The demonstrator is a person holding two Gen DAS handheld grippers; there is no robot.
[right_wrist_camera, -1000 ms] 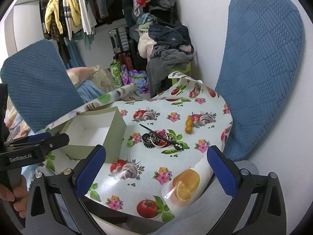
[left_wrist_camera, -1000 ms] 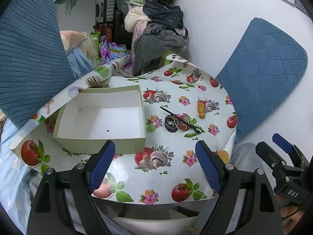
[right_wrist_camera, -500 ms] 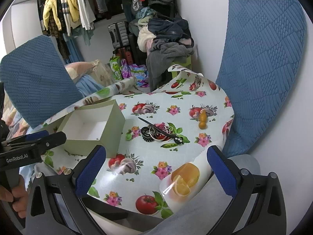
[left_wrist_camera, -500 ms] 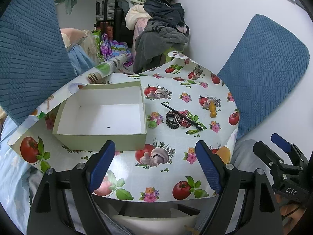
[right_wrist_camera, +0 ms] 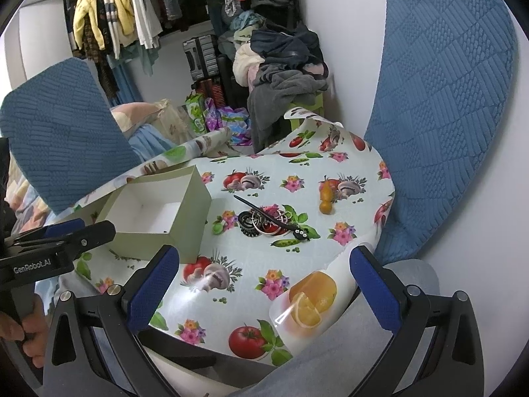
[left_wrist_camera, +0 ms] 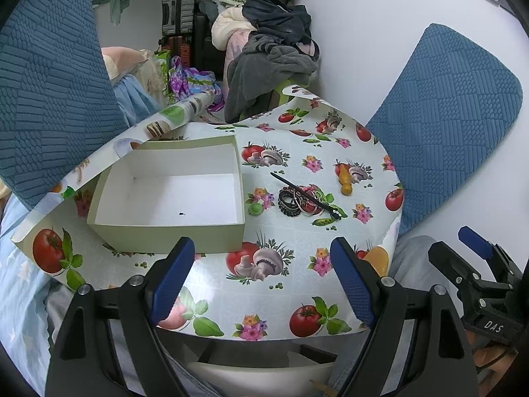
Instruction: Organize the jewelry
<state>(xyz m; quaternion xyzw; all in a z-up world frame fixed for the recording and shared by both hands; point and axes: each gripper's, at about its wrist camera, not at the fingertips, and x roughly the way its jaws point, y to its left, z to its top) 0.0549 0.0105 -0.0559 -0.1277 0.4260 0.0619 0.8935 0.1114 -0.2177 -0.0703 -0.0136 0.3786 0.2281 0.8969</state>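
Observation:
A small heap of jewelry [left_wrist_camera: 299, 200] [right_wrist_camera: 266, 221], dark bangles and thin rings, lies on the fruit-print tablecloth [left_wrist_camera: 291, 241] with a black hair stick [left_wrist_camera: 307, 193] [right_wrist_camera: 264, 212] laid across it. Left of the heap stands an open pale green box [left_wrist_camera: 168, 231] [right_wrist_camera: 195, 198], white inside and holding only a dark speck. My left gripper [left_wrist_camera: 263, 276] hovers open over the table's near edge, in front of the box. My right gripper [right_wrist_camera: 261, 281] is open too, near the front right edge and short of the heap. Neither holds anything.
A small orange wooden piece [left_wrist_camera: 345, 183] [right_wrist_camera: 325, 198] lies to the right of the jewelry. Blue chair backs [left_wrist_camera: 446, 112] [left_wrist_camera: 49, 76] flank the table. Piled clothes [left_wrist_camera: 267, 56] and a white wall [left_wrist_camera: 363, 16] stand behind. A hand [right_wrist_camera: 23, 327] grips the left tool.
Both views have crept slightly closer to the table, the box and heap sitting a little lower in frame. Nothing on the table has moved and both grippers stay open.

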